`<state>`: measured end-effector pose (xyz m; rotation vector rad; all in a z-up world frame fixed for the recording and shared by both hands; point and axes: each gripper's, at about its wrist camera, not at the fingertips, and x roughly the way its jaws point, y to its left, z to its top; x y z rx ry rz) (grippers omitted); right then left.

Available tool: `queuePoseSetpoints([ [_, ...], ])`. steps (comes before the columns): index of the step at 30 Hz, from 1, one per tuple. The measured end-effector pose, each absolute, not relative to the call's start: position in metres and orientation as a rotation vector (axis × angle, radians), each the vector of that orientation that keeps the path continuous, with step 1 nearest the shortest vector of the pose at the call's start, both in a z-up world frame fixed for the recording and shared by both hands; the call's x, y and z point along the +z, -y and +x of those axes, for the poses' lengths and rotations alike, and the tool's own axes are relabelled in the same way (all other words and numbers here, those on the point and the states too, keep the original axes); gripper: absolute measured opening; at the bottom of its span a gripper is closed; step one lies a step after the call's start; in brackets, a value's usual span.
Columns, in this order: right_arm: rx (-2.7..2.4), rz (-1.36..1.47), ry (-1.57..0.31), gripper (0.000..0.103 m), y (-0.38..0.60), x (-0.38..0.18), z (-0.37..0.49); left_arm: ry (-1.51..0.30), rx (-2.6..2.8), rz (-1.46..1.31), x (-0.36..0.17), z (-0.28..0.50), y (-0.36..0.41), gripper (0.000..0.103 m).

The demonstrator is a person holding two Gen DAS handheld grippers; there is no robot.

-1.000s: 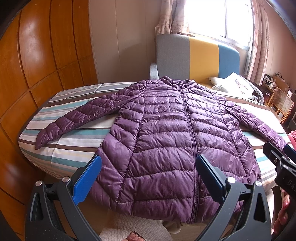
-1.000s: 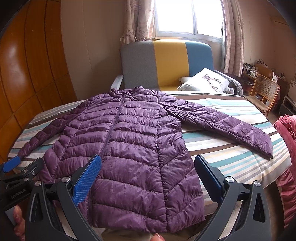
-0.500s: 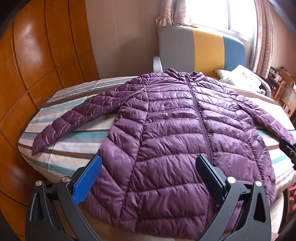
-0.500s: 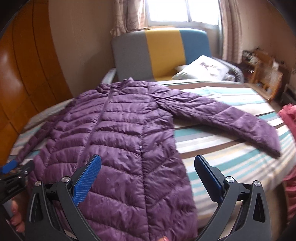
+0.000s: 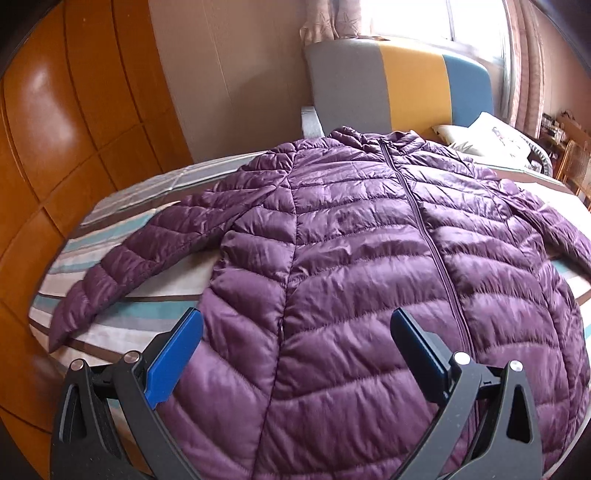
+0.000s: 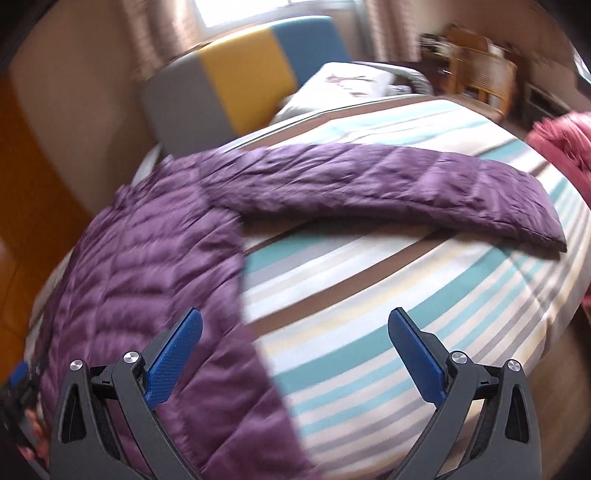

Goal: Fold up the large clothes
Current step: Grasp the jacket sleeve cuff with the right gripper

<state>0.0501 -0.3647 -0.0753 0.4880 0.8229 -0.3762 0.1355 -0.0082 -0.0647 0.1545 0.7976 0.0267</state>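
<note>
Left gripper (image 5: 295,350) hung over the hem end of the purple puffer jacket (image 5: 369,258), fingers spread wide with blue pads (image 5: 173,362) gripping nothing; whether the pads touched the fabric could not be told. Right gripper (image 6: 295,350) was also spread wide and holding nothing, one finger over the jacket's side edge, the other over bare striped bedsheet (image 6: 388,314) beside the jacket.

Jacket lay flat on the bedsheet, front up, zipper (image 5: 424,221) closed and running from hem to collar. One sleeve (image 5: 140,266) stretched out sideways from the jacket body, cuff near the bed edge. Opposite sleeve (image 6: 369,184) lay extended across the sheet away from the body, cuff close to the far side of the bed. Right wrist view was motion-blurred.

Beyond the jacket collar: a headboard (image 5: 399,85) in grey, yellow and blue panels, and a white pillow (image 5: 487,136) to one side of the collar. Behind the headboard, a curtained window (image 5: 406,18).
</note>
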Motion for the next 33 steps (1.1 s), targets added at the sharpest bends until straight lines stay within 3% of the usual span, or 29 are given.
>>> queuePoseSetpoints([
  [2, -0.434, 0.518, -0.815, 0.094, 0.385, -0.079, 0.05, -0.808, 0.06, 0.153, -0.071, 0.147, 0.005, 0.101],
  [4, -0.487, 0.554, -0.829, 0.082, 0.404, -0.085, 0.052, -0.815, 0.088, 0.162, -0.076, 0.156, 0.003, 0.101],
  [11, -0.62, 0.819, -0.8, 0.072, 0.472, -0.114, 0.051, -0.822, 0.119, 0.13, -0.089, 0.189, -0.011, 0.101],
  [18, -0.698, 1.072, -0.622, 0.069, 0.515, -0.123, 0.04, -0.839, 0.109, 0.122, -0.108, 0.203, -0.016, 0.101],
  [23, -0.763, 1.15, -0.566, 0.052, 0.532, -0.129, 0.042, -0.845, 0.109, 0.128, -0.121, 0.202, -0.014, 0.101],
  [28, -0.801, 1.22, -0.52, 0.018, 0.551, -0.139, 0.038, -0.84, 0.116, 0.123, -0.126, 0.2, -0.013, 0.101],
  [33, -0.799, 1.109, -0.543, 0.009, 0.556, -0.132, 0.049, -0.852, 0.129, 0.12, -0.121, 0.202, -0.018, 0.101],
])
